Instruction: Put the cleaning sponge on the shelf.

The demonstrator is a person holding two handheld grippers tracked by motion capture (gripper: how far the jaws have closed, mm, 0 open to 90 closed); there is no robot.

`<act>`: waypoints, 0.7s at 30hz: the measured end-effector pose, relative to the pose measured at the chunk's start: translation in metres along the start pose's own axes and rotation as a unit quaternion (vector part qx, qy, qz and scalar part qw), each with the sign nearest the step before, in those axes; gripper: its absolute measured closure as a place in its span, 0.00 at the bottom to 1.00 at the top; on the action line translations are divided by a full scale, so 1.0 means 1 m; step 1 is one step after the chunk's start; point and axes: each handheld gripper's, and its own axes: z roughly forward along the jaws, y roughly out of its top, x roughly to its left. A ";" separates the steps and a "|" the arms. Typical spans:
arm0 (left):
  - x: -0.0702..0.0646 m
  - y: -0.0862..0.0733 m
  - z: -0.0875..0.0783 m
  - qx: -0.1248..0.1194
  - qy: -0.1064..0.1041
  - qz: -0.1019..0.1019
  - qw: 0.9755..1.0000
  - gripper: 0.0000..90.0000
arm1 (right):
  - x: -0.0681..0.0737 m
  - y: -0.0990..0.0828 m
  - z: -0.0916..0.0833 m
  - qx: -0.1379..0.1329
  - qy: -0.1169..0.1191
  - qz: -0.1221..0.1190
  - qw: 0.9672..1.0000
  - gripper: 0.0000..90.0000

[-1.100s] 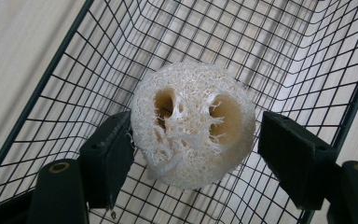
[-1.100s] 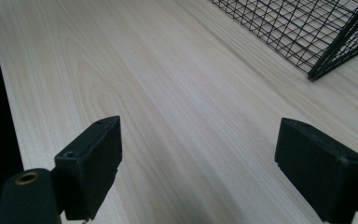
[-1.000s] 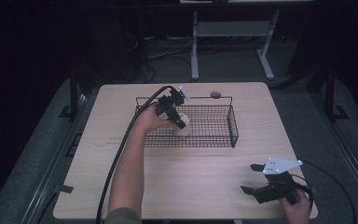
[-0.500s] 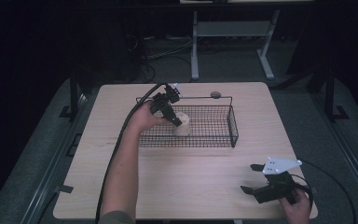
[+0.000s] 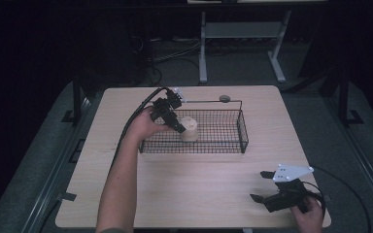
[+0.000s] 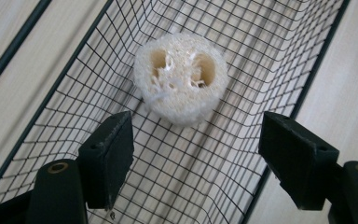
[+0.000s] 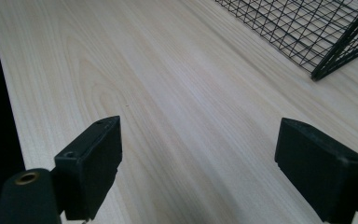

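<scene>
Your left claw (image 6: 193, 154) hangs over the left end of the black wire basket (image 5: 233, 141), jaws spread wide with nothing between them. The flat, matte black pads (image 6: 109, 156) stand apart from the loofah piece (image 6: 181, 77), which lies just beyond them on the basket's mesh floor.

The loofah is a short, pale cream cylinder with a fibrous, rough skin. Its cut face shows two rounded hollows and a tangle of stringy white fibres between them. From the high view it sits toward the basket's left end (image 5: 190, 130), close to the near wall.

The basket is rectangular, made of thin wire in a fine square grid, with a thicker rod rim. A small dark round object (image 5: 224, 98) lies on the counter behind it; too small to identify.

Your right claw (image 5: 260, 187) is low over the near right corner of the counter (image 5: 199, 184), jaws fully parted and empty, a grey three-cornered plate on top. The counter is pale wood laminate with long straight grain (image 7: 177, 116). A basket corner (image 7: 335, 56) shows ahead of that claw.
</scene>
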 end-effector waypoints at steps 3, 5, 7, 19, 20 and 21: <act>-0.004 -0.003 -0.004 -0.001 0.000 0.005 1.000 0.29 | 0.001 0.000 0.001 0.000 0.000 0.001 1.000 0.16; -0.006 -0.005 -0.007 -0.005 -0.004 0.004 1.000 0.29 | 0.000 0.000 0.001 0.001 -0.001 0.000 1.000 0.16; -0.008 -0.007 -0.010 -0.007 -0.003 0.006 1.000 0.29 | -0.001 0.000 0.000 0.001 -0.002 0.001 1.000 0.16; -0.024 -0.019 -0.019 -0.006 -0.005 0.019 1.000 0.28 | 0.000 0.000 0.001 0.002 -0.004 -0.003 1.000 0.16; -0.026 -0.020 -0.019 -0.010 -0.004 0.020 1.000 0.28 | 0.000 0.000 0.001 0.002 -0.003 -0.002 1.000 0.16; -0.026 -0.021 -0.021 -0.008 -0.006 0.023 1.000 0.28 | 0.000 0.000 0.001 0.001 -0.003 -0.003 1.000 0.16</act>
